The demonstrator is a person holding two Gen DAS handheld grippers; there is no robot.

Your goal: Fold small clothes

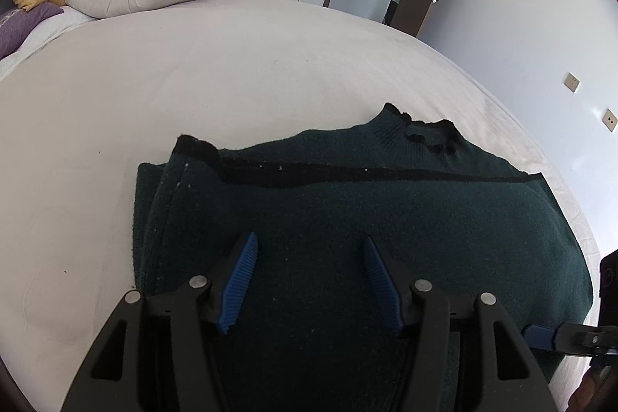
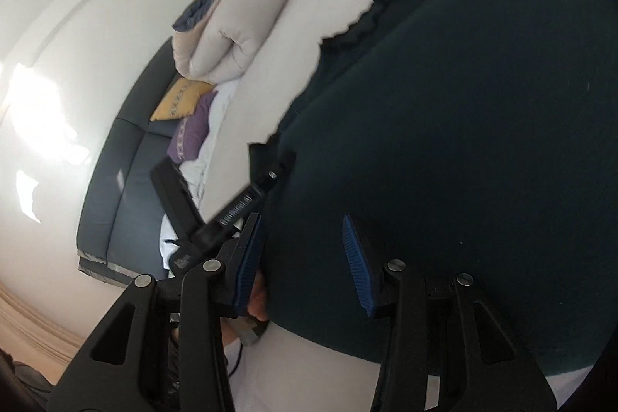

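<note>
Sweater [image 1: 347, 203], dark green knit, lies part-folded on the white bed [image 1: 193, 83], and it sits right under both sets of jaws. Its long axis runs side to side across the left wrist view, collar [image 1: 417, 130] at the far right, a black-trimmed hem edge laid across the upper layer.

Left gripper [image 1: 309, 253] hangs over the near middle of the sweater, pointing steeply down at it. Its jaws stand apart with only the flat top layer below them, no cloth pinched between the blue pads.

Right gripper [image 2: 305, 238] comes in from the sweater's right end. In the right wrist view the dark knit fills everything ahead, and the near edge curves just below the jaws. Those jaws stand apart too, nothing caught between them; the picture is blurred, so whether a pad brushes the cloth I cannot tell.

So the deciding relation: fabric lies forward and below for both hands, and the right hand looks nearer a free edge, the left parked mid-panel. My guess is the next fold starts from that right side.
</note>
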